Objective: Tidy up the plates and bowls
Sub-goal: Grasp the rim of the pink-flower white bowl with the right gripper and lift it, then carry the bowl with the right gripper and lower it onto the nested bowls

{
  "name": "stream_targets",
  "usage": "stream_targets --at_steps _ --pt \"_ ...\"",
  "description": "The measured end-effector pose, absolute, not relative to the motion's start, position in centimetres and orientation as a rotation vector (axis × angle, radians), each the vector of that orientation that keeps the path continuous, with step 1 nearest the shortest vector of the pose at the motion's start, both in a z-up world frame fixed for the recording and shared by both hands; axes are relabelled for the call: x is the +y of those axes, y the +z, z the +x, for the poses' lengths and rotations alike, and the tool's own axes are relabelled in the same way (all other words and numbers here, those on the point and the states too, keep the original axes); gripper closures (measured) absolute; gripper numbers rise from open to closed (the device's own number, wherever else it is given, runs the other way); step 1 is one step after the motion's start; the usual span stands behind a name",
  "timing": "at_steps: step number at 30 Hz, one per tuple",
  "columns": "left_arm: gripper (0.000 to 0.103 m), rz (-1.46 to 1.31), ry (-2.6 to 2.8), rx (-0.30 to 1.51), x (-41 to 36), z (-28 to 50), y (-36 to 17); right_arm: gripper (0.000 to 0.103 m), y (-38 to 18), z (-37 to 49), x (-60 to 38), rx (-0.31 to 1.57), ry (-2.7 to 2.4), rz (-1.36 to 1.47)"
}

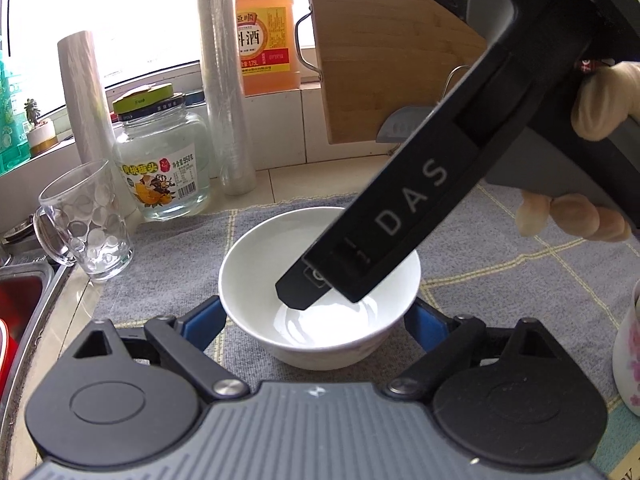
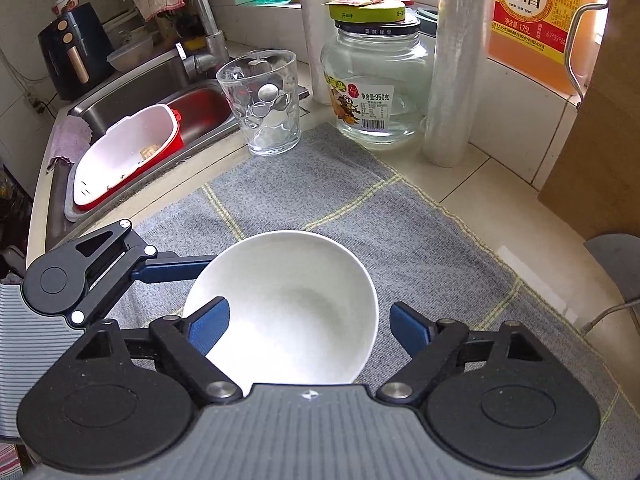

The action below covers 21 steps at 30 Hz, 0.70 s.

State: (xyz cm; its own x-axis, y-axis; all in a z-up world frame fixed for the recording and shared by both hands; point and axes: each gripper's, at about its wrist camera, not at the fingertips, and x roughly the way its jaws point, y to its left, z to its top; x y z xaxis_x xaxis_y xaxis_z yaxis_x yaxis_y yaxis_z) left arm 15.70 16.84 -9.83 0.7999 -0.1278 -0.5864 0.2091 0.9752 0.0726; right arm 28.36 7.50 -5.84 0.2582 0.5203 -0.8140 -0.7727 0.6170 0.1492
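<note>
A pale tiled table [image 2: 472, 184] runs beside a steel sink [image 2: 132, 92]. A grey cloth [image 2: 320, 200] with yellow check lines is spread flat over it. On the cloth sits a white bowl [image 2: 288, 304]. A dimpled glass mug [image 2: 262, 100], a lidded glass jar [image 2: 376, 80] and a roll of cling film [image 2: 452, 80] stand along the cloth's far edge.

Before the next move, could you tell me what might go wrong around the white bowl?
Both open grippers crowd one white bowl. The right gripper has one finger inside the rim and one outside, so closing could tip it. The left gripper straddles the same bowl, and the two tools could collide. The glass mug and glass jar stand close behind and could be knocked.
</note>
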Motion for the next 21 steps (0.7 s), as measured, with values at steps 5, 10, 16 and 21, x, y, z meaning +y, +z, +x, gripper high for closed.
stream_targets --at_steps 5,10,16,21 --pt "0.008 0.128 -0.185 0.621 16.96 15.95 -9.86 0.021 -5.89 28.53 7.77 0.969 0.908 -0.301" --pt "0.008 0.126 -0.189 0.62 17.05 15.93 -9.9 0.021 -5.9 28.6 7.76 0.972 0.908 -0.299" --pt "0.008 0.126 -0.186 0.625 16.99 15.98 -9.84 0.021 -5.89 28.58 7.82 0.975 0.901 -0.292" --pt "0.008 0.125 -0.194 0.628 16.98 15.73 -9.44 0.021 -5.55 28.32 7.7 0.978 0.9 -0.288"
